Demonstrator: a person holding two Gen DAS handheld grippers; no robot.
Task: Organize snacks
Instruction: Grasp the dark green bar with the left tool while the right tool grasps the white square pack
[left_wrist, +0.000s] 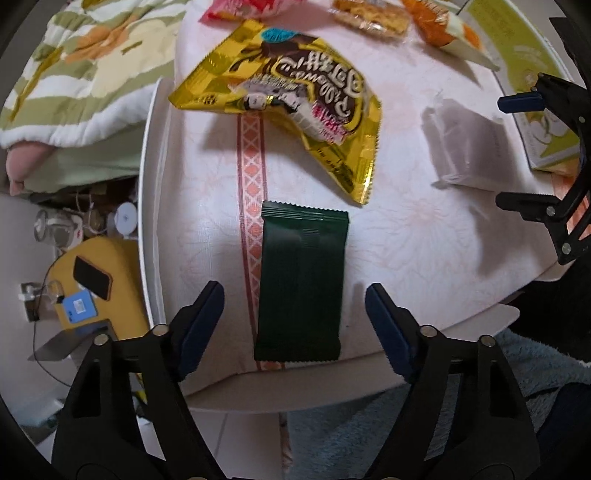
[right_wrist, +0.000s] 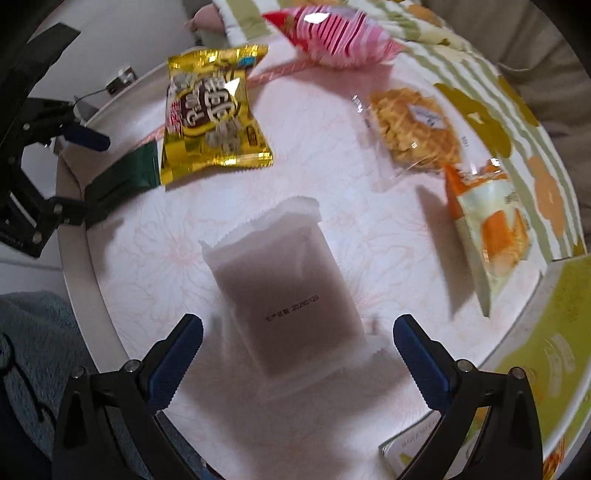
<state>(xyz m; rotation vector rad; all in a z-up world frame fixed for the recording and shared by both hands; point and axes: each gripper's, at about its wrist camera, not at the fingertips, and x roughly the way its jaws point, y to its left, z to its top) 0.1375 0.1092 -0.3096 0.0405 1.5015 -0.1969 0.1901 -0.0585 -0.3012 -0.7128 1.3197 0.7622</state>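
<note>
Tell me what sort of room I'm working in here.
Probably a bedroom or living area at home, not a kitchen. The snacks lie on a small white table with a floral cloth, a quilt sits right beside it, and a phone rests on a yellow stool.

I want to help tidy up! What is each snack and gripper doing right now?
Green packet: flat, between left fingers, not pinched.
White packet: flat, between right fingers, not pinched.
Gold bag: lying loose.
Left gripper: open.
Right gripper: open.
</note>
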